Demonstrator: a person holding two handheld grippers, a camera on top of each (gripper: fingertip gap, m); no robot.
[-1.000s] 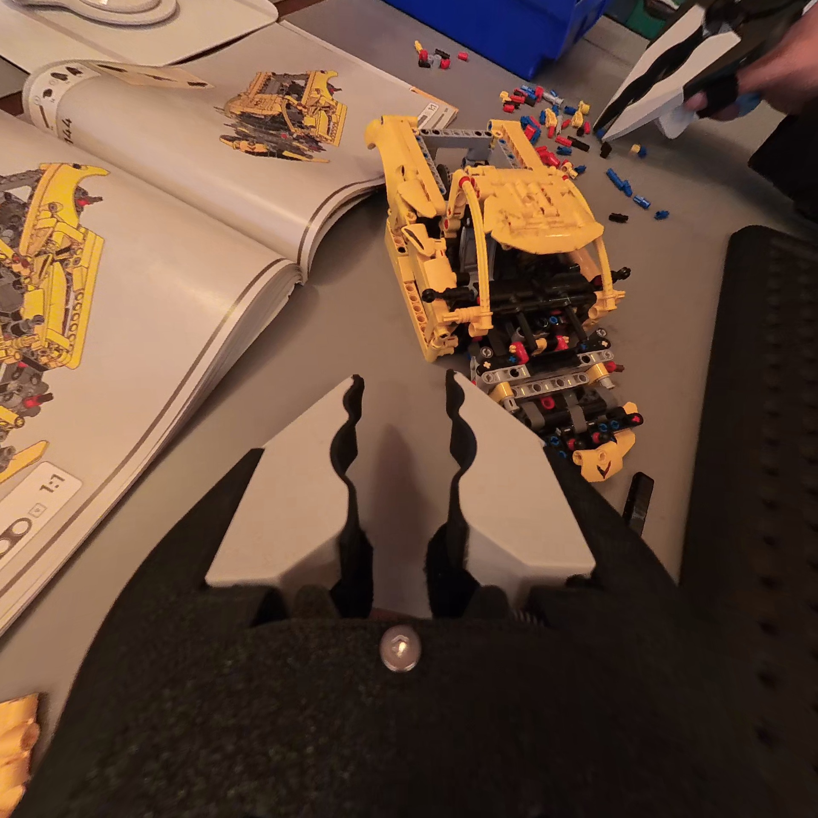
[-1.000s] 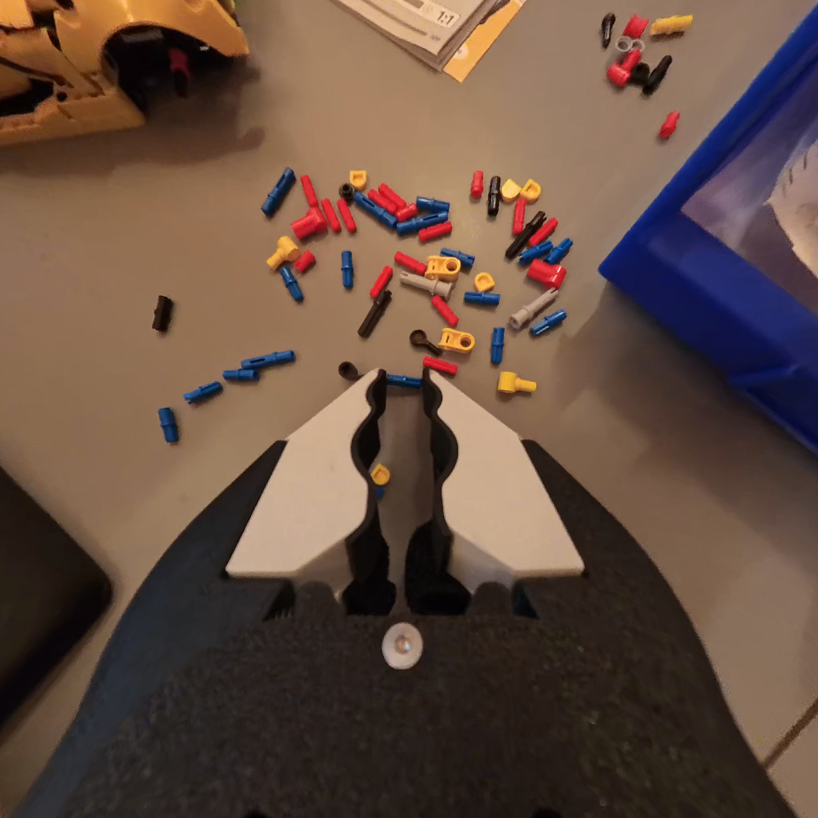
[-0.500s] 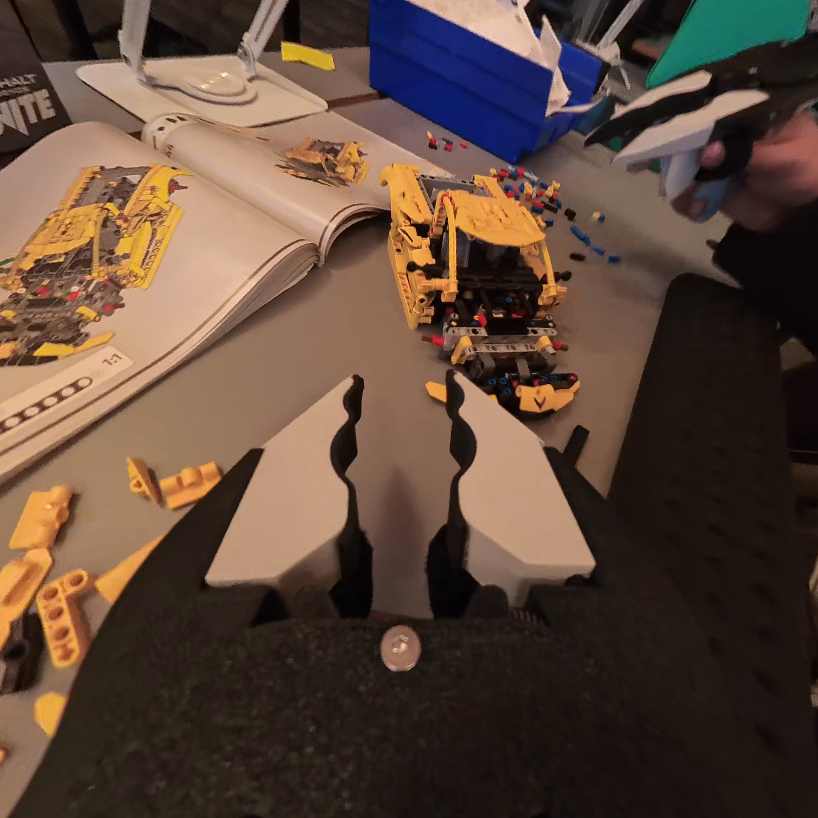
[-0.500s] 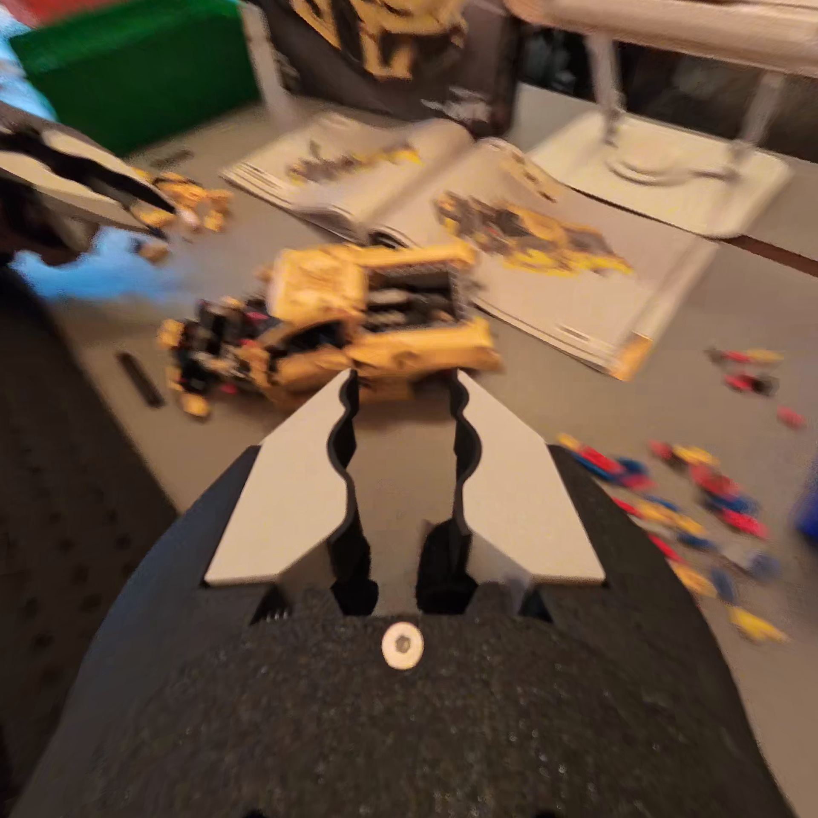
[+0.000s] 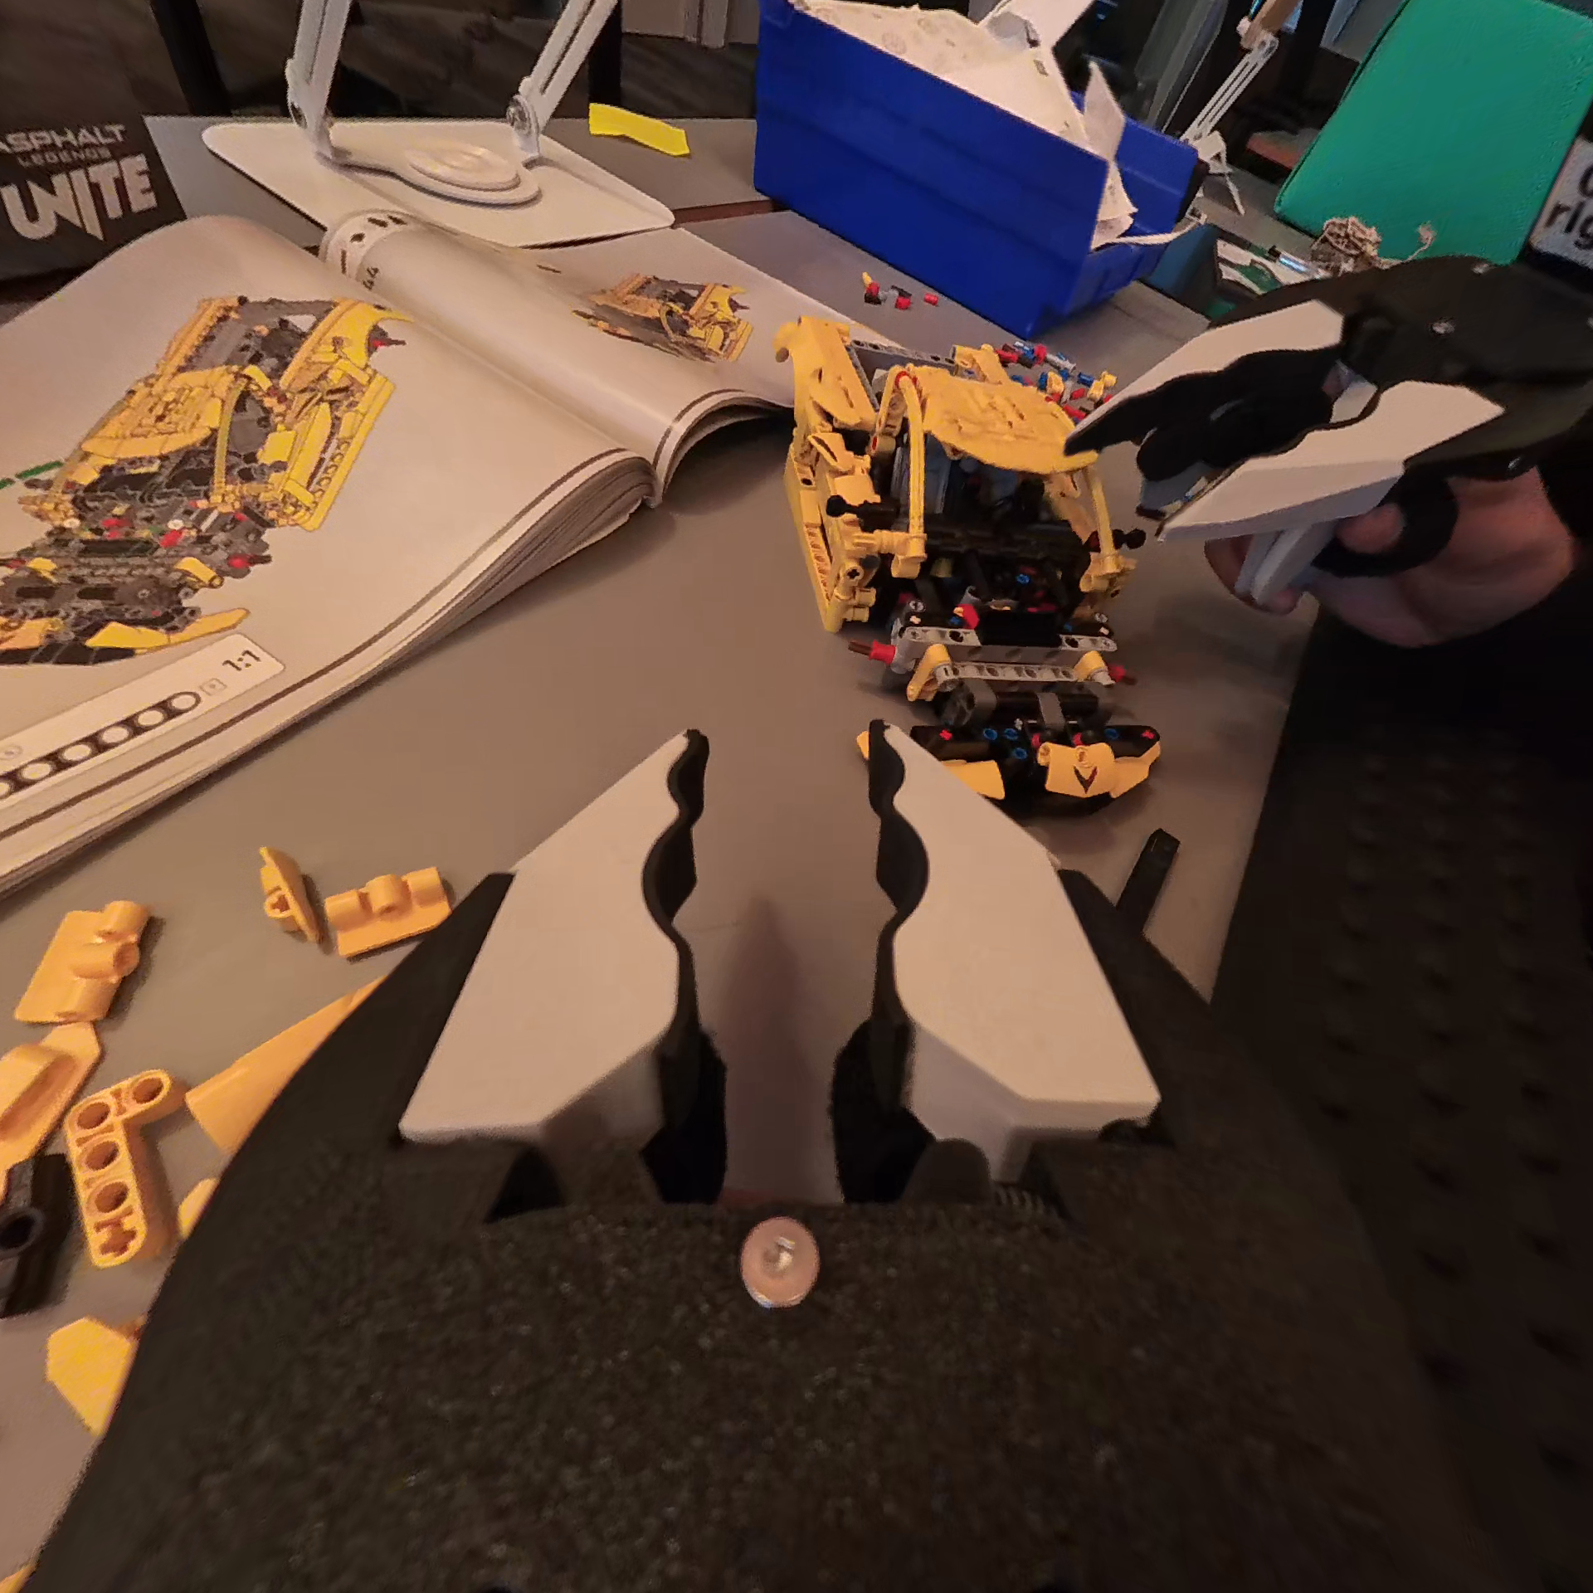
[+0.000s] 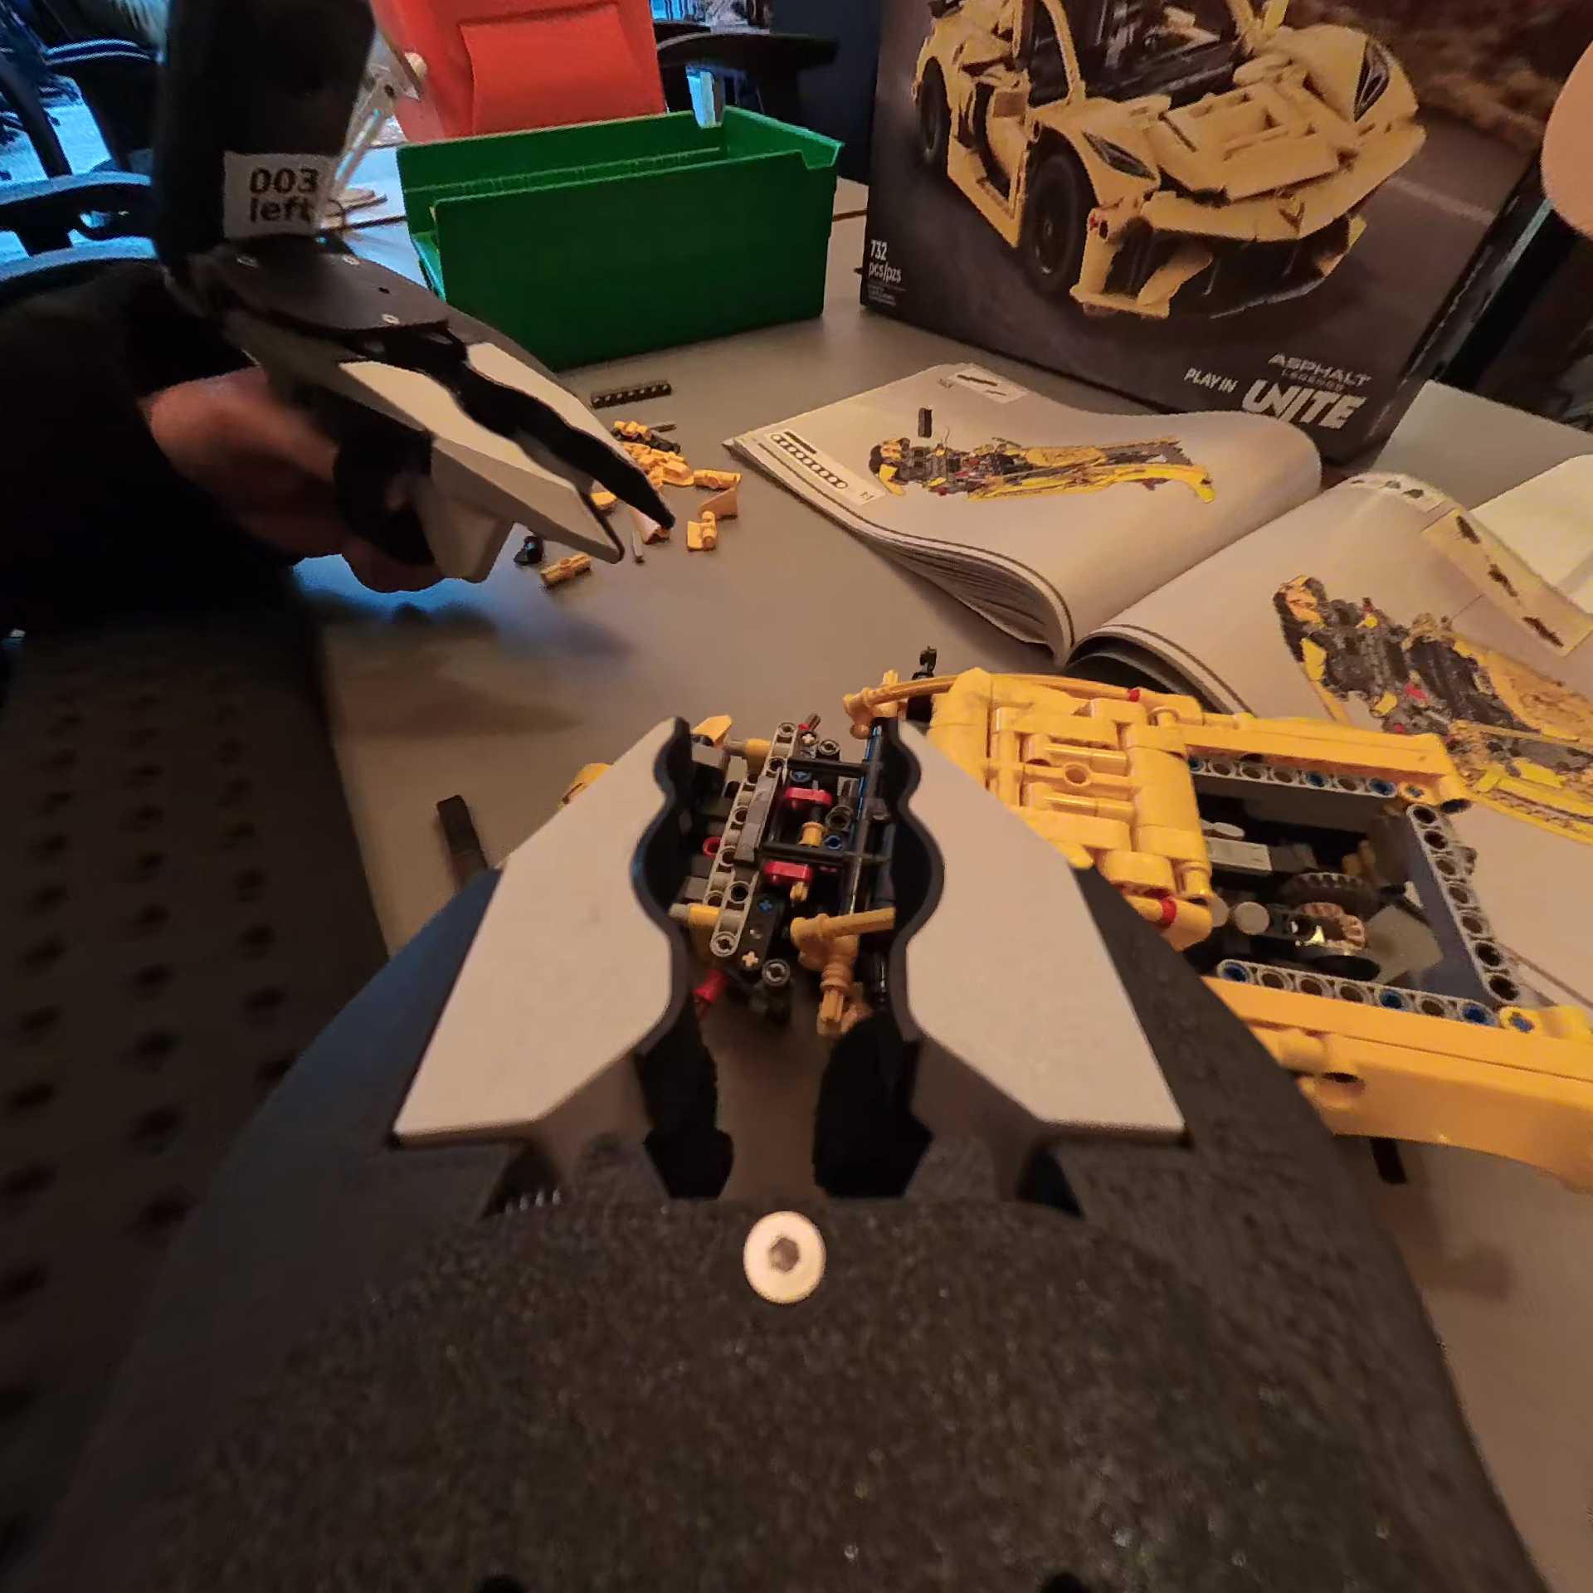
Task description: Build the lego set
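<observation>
The partly built yellow Lego car [image 5: 965,534] lies on the grey table, its black and grey front frame toward me. My left gripper [image 5: 783,741] is open and empty, held above the table just short of the car's nose. My right gripper [image 6: 789,733] is open and empty and hovers over the car's front frame [image 6: 776,862]. It also shows in the left wrist view [image 5: 1121,483], beside the car's roof. The left gripper shows in the right wrist view [image 6: 638,526], above the loose yellow parts [image 6: 672,474]. Those parts also lie at the lower left of the left wrist view [image 5: 379,914].
The open instruction book [image 5: 388,483] lies left of the car. Small coloured pins [image 5: 1052,362] lie behind the car, near a blue bin [image 5: 931,198]. A green bin [image 6: 629,233] and the set's box [image 6: 1164,190] stand at the back. A black dotted mat [image 5: 1422,948] borders the table.
My right gripper swung from the pile of pins over to the car's front, and its jaws opened wider. My left gripper pulled back from the car, bringing the loose yellow parts into view.
</observation>
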